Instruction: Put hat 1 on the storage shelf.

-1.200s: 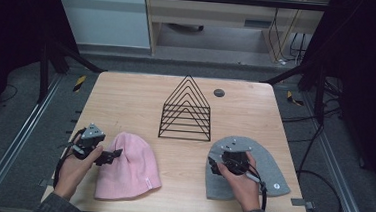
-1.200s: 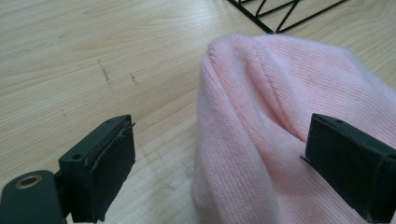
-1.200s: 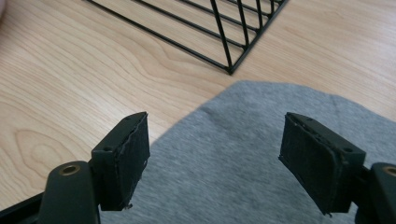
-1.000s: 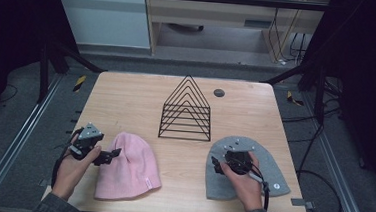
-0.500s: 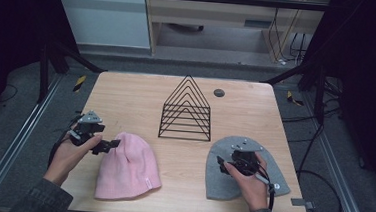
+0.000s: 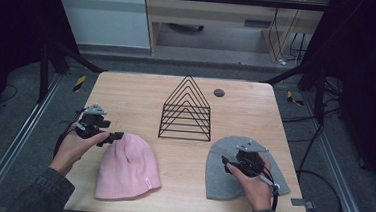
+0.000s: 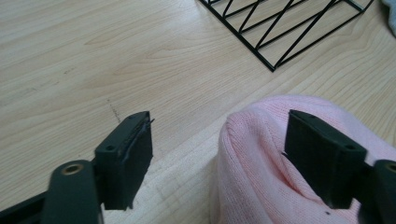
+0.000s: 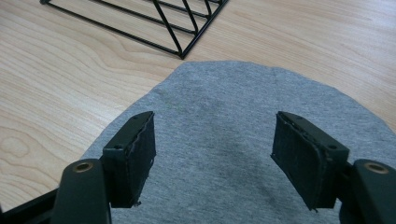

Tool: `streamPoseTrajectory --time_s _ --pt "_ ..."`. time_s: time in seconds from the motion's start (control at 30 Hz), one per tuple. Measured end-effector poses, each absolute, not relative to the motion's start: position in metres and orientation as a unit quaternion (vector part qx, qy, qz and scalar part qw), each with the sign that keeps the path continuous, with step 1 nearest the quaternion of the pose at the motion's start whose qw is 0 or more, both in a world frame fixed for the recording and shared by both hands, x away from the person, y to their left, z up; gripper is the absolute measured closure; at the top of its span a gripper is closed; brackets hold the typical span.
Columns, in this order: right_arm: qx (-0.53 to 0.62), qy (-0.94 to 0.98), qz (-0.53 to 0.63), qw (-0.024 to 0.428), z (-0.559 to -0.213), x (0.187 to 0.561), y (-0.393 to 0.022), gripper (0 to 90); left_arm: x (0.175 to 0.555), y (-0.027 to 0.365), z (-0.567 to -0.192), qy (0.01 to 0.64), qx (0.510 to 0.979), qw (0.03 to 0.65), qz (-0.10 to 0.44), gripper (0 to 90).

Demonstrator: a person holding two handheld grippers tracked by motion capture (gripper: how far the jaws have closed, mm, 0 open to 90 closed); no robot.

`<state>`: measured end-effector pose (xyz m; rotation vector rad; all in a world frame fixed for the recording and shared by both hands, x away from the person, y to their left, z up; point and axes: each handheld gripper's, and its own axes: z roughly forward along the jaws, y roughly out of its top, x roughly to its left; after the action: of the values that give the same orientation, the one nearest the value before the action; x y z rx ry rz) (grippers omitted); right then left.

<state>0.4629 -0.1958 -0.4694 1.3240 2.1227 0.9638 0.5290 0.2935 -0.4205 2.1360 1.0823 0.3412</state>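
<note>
Pink knit, ribbed: the pink beanie (image 6: 127, 168) lies flat near the bench's front-left corner, crown pointing toward the far edge. We judge it light, soft and floppy; it will sag when lifted, so the crown tip or a pinched fold of fabric is the sensible hold. The left gripper (image 6: 109, 136) sits at that crown; its jaws have just been closing but stand spread, with the crown edge between them and one pad near the knit, no pinch yet. The grey beanie (image 6: 232, 161) lies near the front-right corner, thinner jersey, equally limp. The right gripper (image 6: 232, 165) hovers over it, jaws spread, having just been closing, with nothing clamped. A black wire rack (image 6: 187, 108) stands mid-bench, well apart.
</note>
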Motion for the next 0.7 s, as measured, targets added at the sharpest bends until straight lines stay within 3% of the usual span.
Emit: streamPoseTrajectory --time_s 0.27,0.7 --pt "0.484 0.770 0.349 0.225 -0.471 0.463 -0.196 34.1 0.529 0.293 -0.423 0.420 0.828 0.347 0.132 30.7" --pt "0.488 0.771 0.344 0.219 -0.473 0.465 -0.195 33.2 0.535 0.299 -0.432 0.427 0.824 0.357 0.107 42.4"
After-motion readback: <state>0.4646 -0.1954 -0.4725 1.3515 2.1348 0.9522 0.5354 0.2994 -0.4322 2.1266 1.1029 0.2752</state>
